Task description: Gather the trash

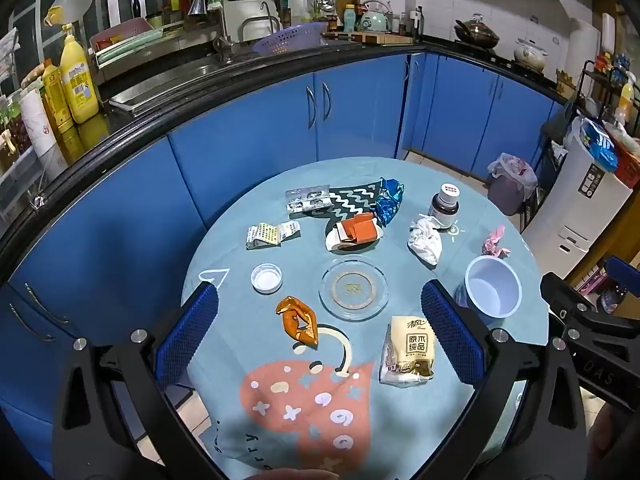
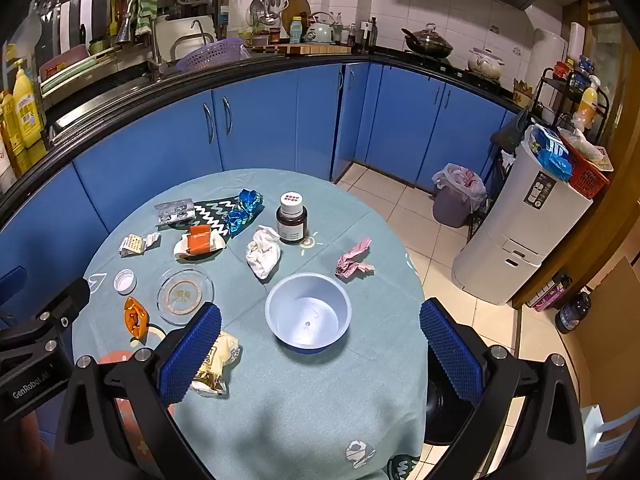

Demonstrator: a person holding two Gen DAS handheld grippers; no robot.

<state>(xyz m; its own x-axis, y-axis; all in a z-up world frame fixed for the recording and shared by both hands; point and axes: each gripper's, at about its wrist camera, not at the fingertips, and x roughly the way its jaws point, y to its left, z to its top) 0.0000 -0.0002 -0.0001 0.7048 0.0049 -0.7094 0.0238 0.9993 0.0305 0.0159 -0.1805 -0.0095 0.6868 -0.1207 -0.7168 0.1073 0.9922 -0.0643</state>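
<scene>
Trash lies scattered over the round table (image 2: 360,380) with its teal cloth, and none of it is in the blue bowl (image 2: 308,312), which sits near the table's right edge, upright and holding nothing. Both tongs hang over the near edge with nothing between the pads: the left gripper (image 1: 320,332) has its jaws spread wide, and the right gripper (image 2: 320,352) is spread just as wide, its opening framing the bowl. Toward the far edge, a silver pill blister (image 1: 307,199) sits beside a crumpled blue foil wrapper (image 1: 389,200). Just nearer, an orange and white carton (image 1: 354,234) lies flattened, with a folded printed slip (image 1: 272,235) to its left. A brown medicine bottle (image 2: 292,220) with a white cap stands upright, and a balled white tissue (image 2: 262,258) lies just beside it on the near side. A pink crumpled wrapper (image 2: 354,262) rests close to the right edge, beyond the bowl. At the table's middle sits a clear glass dish (image 1: 354,290), nothing loose in it, with a small white lid (image 1: 266,279) to its left, open side up. Nearer still, an orange wrapper (image 1: 298,320) and a tissue pack (image 1: 408,350) lie flat. On the floor by the cabinets stands a gray bin (image 2: 456,200) lined with a bag, something pinkish inside.
</scene>
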